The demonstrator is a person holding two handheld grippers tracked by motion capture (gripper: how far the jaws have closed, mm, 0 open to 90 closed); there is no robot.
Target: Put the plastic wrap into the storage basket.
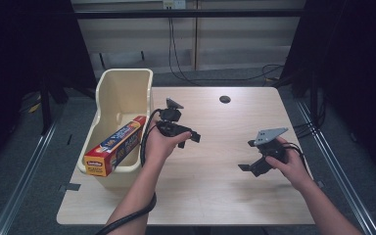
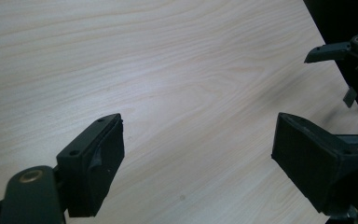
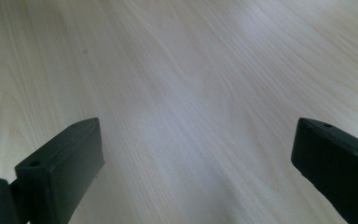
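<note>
My left gripper (image 1: 192, 138) hovers over the middle of the wooden table (image 1: 215, 196), just right of the bin, pointing right. Its jaws stand apart with nothing between them; in the left gripper view (image 2: 198, 158) only bare wood lies past the pads. My right gripper (image 1: 247, 159) is held at the table's right side, aimed left and down, a grey three-cornered plate on top. Its jaws are wide apart over bare wood in the right gripper view (image 3: 193, 163). The other gripper (image 2: 349, 56) shows at the upper right of the left gripper view.
A cream plastic bin (image 1: 122, 93) stands at the table's left edge. A long blue and orange box (image 1: 115, 146) lies tilted across the bin's front rim. A round hole (image 1: 224, 99) sits near the table's far edge. A black cable (image 1: 147, 142) trails from the left gripper.
</note>
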